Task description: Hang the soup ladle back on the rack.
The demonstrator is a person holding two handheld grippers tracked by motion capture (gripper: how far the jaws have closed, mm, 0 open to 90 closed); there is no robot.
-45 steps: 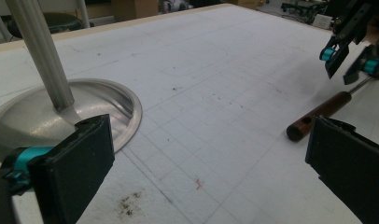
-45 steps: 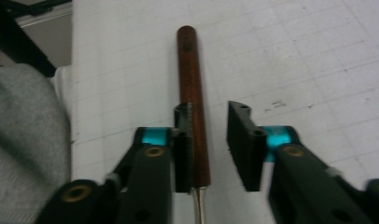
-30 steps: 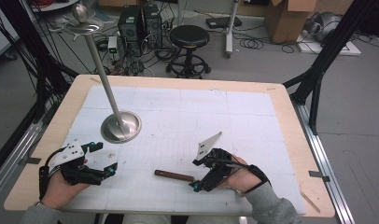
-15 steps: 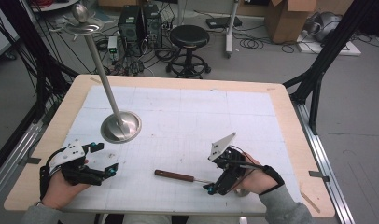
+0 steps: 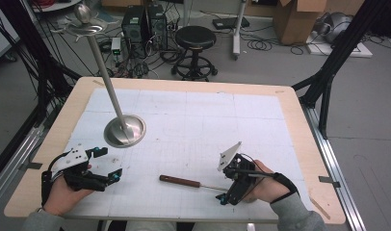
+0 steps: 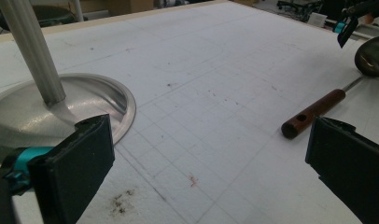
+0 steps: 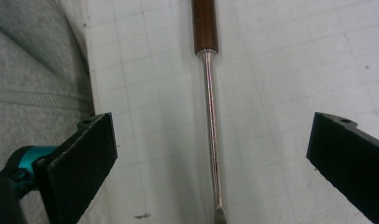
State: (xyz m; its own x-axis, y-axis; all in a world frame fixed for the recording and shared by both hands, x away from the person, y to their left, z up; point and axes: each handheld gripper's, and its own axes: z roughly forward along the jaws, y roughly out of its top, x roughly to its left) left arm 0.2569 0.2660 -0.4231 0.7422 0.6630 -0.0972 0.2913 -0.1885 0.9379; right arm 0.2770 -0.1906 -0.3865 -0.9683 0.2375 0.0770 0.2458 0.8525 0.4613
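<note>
Unmarked wooden-handled ladle (image 5: 180, 181) on table (image 5: 299, 144)

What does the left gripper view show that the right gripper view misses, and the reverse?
Left gripper view: the metal stand's round base and pole, plus the spoon's bowl and the hole in its handle end. Right gripper view: the spoon's thin metal shank up close, and grey fabric beside the mat. Shared: the brown wooden handle and the white gridded mat.
</note>
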